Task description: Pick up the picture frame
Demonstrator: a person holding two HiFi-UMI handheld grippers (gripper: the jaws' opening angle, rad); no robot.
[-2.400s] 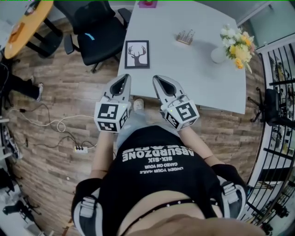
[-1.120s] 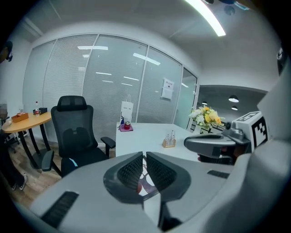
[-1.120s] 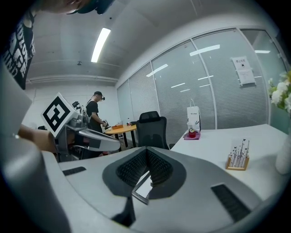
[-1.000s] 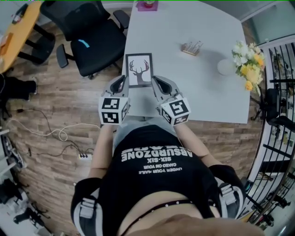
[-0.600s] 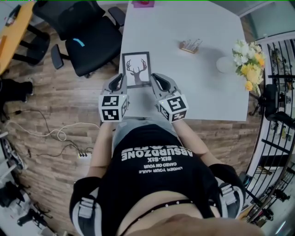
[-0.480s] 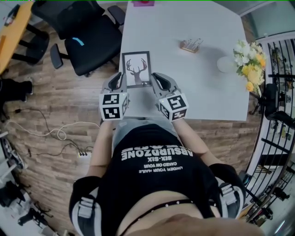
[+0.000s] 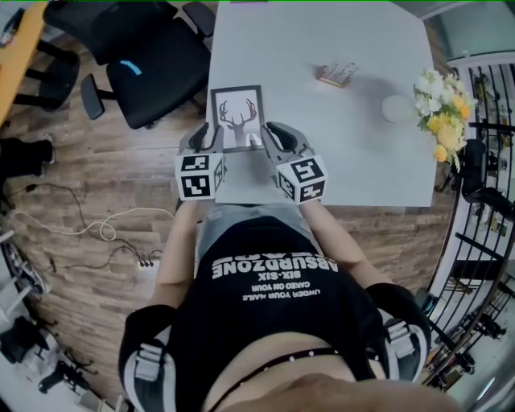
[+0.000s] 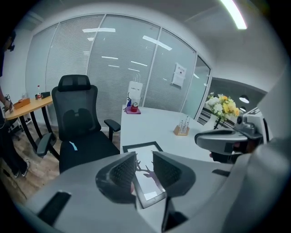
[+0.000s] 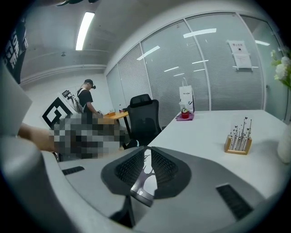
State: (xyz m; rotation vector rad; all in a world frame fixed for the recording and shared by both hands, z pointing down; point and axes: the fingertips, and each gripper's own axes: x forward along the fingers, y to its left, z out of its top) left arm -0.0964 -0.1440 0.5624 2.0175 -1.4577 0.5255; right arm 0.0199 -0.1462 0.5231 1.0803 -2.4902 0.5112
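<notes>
I now have the left gripper (image 7: 208, 137) and right gripper (image 7: 273, 137) lowered to the picture frame (image 7: 236, 117) by the tabletop's (image 7: 346, 153) left edge, both sets of fingers apart astride it, the right's just opening.

Bright, even ceiling strip light (image 8: 233, 13); fisheye views bend at edges.

The head view looks steeply down from high overhead onto the table (image 7: 346, 153), while each gripper view rides low and close behind its own jaws, facing across that table, and all three share the frame (image 7: 237, 117).
</notes>
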